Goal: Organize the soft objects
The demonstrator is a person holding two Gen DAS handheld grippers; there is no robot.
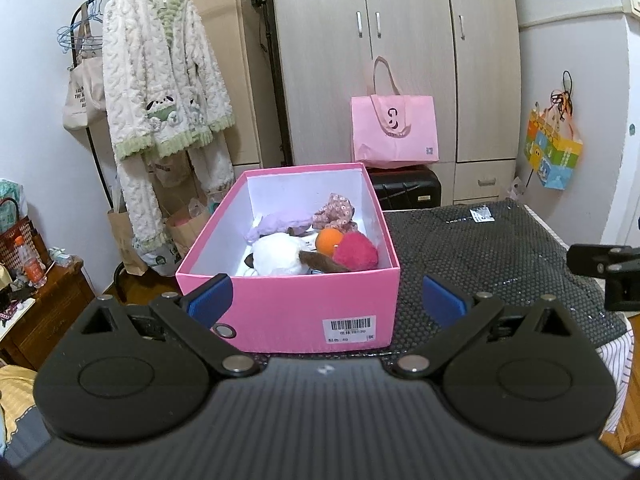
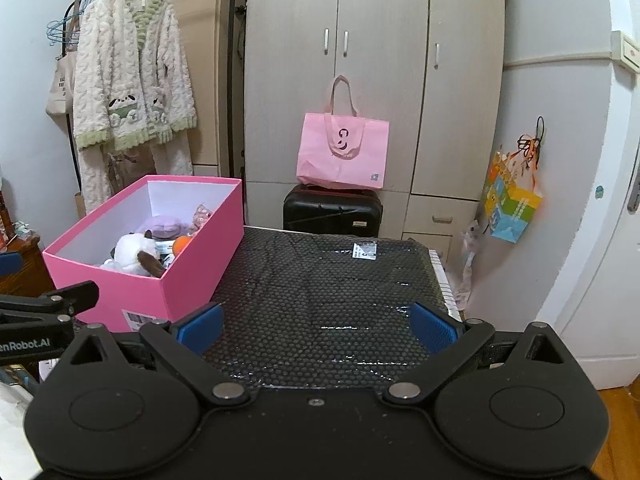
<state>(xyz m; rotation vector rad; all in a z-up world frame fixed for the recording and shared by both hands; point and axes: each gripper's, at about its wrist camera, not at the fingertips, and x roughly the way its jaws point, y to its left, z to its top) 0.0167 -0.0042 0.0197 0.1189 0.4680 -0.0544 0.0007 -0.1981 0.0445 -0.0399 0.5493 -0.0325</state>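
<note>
At the left of the right wrist view and in the centre of the left wrist view stood the pink box [image 1: 288, 300], lidless, on the black bubble-textured mat [image 2: 328, 292]. Inside it, gathered toward the near end, lay the soft things: a white plush toy [image 1: 278, 258] with a brown tail, a lilac plush [image 1: 276, 226] behind it, a floral fabric piece [image 1: 334, 212] toward the far right wall, an orange ball [image 1: 329, 241] and, touching it, a red pom-pom [image 1: 355, 255]. The left gripper [image 1: 327, 300] hung just before the box's near wall, its blue pads spread wide and holding nothing. Further right, the right gripper [image 2: 316, 326] hovered over bare mat, likewise spread and empty. No loose soft object showed on the mat in either view, so the sorting looked finished, or nearly so; whether anything remained outside the frames could not be told
</note>
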